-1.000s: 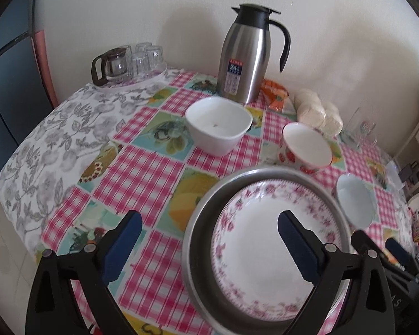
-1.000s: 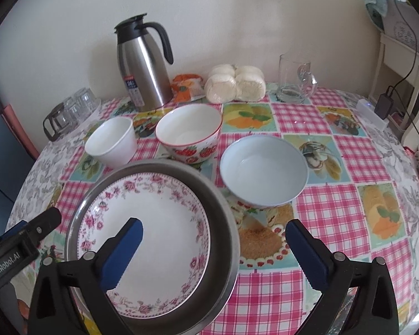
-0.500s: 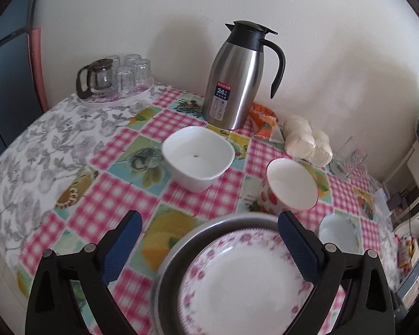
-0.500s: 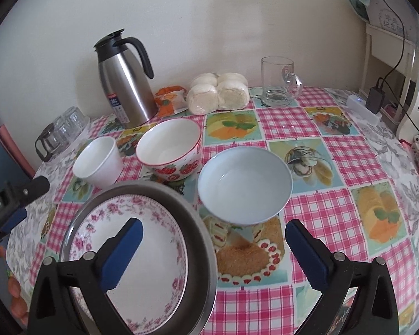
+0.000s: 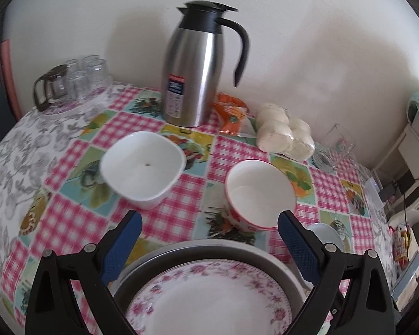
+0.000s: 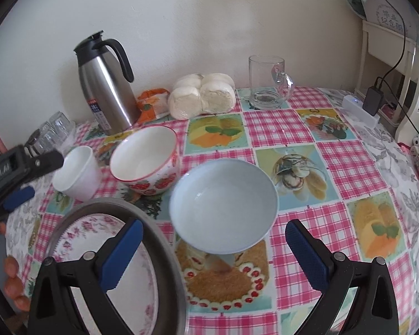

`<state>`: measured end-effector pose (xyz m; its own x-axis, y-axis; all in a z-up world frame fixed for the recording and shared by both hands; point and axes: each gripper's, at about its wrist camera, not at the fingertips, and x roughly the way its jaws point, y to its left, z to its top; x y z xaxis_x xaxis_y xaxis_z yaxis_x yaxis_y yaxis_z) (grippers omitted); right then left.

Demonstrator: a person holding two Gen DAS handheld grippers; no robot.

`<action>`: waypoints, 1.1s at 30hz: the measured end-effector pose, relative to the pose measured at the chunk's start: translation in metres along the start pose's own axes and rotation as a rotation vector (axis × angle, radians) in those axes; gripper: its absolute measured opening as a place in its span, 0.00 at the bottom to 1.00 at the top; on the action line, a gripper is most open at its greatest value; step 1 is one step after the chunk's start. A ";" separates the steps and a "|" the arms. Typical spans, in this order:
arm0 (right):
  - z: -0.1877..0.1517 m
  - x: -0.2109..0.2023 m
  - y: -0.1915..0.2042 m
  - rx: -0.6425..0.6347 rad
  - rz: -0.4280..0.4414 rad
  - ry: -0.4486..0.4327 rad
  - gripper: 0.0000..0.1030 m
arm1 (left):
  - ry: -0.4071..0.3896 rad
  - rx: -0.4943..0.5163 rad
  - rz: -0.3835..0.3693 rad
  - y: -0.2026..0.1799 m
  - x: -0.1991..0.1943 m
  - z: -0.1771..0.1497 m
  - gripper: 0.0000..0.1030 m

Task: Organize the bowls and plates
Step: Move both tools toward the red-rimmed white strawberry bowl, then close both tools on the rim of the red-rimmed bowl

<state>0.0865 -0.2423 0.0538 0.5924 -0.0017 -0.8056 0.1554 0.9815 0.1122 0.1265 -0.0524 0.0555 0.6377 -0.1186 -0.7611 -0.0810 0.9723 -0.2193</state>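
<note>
Left to right: white cup [image 6: 76, 176], strawberry bowl [image 6: 146, 162], pale bowl [image 6: 223, 203] ahead of my right gripper [image 6: 211, 254]. Both grippers spread wide, empty. I'd straddle one rim section squarely; it's slick.

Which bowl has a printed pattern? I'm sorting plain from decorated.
The middle bowl, printed with red strawberries and a red rim; the square bowl and pale blue bowl are plain.
</note>
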 end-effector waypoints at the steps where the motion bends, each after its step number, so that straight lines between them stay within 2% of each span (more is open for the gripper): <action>1: 0.000 0.001 -0.002 0.001 -0.006 0.005 1.00 | 0.008 0.005 -0.021 -0.003 0.003 0.002 0.95; 4: 0.002 0.004 -0.011 0.014 -0.004 0.009 1.00 | 0.026 0.026 -0.079 -0.014 0.010 0.005 0.95; 8: 0.009 0.006 -0.015 0.017 -0.002 0.008 1.00 | -0.006 0.065 -0.108 -0.021 0.013 0.010 0.95; 11: 0.020 0.009 -0.016 0.036 0.033 0.012 1.00 | -0.020 0.040 -0.147 -0.016 0.015 0.016 0.99; 15: 0.035 0.017 -0.012 0.047 0.058 0.027 1.00 | -0.068 -0.011 -0.198 -0.005 0.015 0.021 1.00; 17: 0.042 0.021 -0.009 0.049 0.076 0.036 1.00 | -0.040 -0.003 -0.203 -0.003 0.019 0.025 1.00; 21: 0.055 0.031 -0.005 0.072 0.125 0.068 1.00 | -0.002 -0.047 -0.274 0.003 0.024 0.027 1.00; 25: 0.067 0.042 -0.005 0.099 0.131 0.099 1.00 | 0.045 -0.068 -0.274 0.004 0.035 0.026 0.99; 28: 0.074 0.051 -0.004 0.110 0.156 0.115 1.00 | 0.100 -0.108 -0.324 0.007 0.046 0.024 0.99; 30: 0.078 0.058 -0.002 0.103 0.145 0.130 1.00 | 0.123 -0.126 -0.337 0.008 0.051 0.023 0.97; 33: 0.082 0.065 0.003 0.082 0.133 0.133 0.96 | 0.156 -0.126 -0.339 0.006 0.059 0.022 0.86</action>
<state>0.1903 -0.2550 0.0500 0.5036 0.1572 -0.8495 0.1495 0.9526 0.2649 0.1799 -0.0492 0.0227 0.5209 -0.4679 -0.7140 0.0149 0.8413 -0.5404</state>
